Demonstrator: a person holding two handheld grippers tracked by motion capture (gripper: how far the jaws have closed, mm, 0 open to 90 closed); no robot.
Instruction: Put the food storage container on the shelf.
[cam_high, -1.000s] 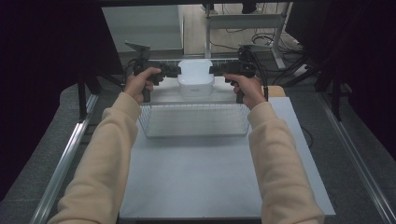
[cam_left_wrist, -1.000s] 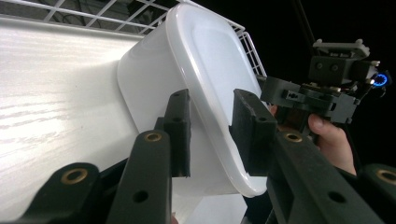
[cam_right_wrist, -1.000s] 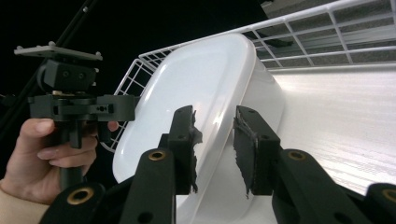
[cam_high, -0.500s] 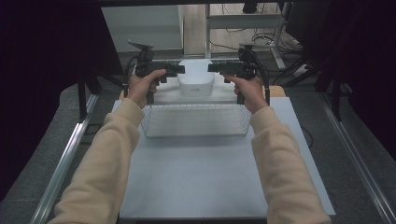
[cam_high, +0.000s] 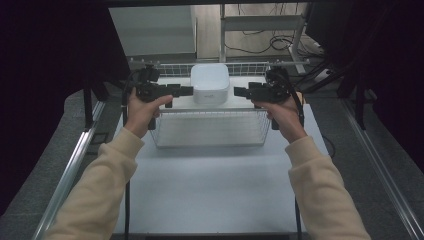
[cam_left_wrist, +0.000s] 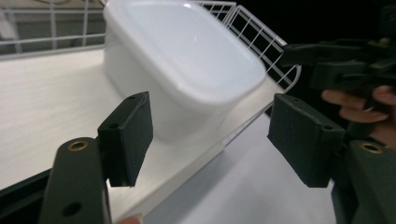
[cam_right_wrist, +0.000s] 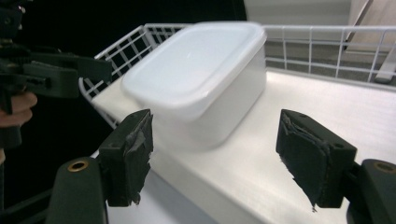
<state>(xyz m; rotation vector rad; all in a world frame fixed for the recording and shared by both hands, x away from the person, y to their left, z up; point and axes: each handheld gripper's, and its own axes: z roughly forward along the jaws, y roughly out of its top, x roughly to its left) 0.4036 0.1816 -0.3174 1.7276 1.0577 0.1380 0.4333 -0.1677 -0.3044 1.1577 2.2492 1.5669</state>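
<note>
I'm holding both grippers level, flanking the white lidded container (cam_high: 210, 82), which is sitting in the wire basket (cam_high: 210, 135) at 12 o'clock from me. My left gripper (cam_high: 187, 91) is pointing in from 9 o'clock and my right gripper (cam_high: 239, 92) from 3 o'clock. Both sets of jaws have just been opening and are standing wide apart with nothing between them. Both tips are hanging equally near, just clear of the container's sides.

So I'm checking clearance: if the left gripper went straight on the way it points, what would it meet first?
Probably the white lidded container on the shelf: the left gripper, open with nothing between its jaws, points at the container's side. Depth is hard to judge.
</note>
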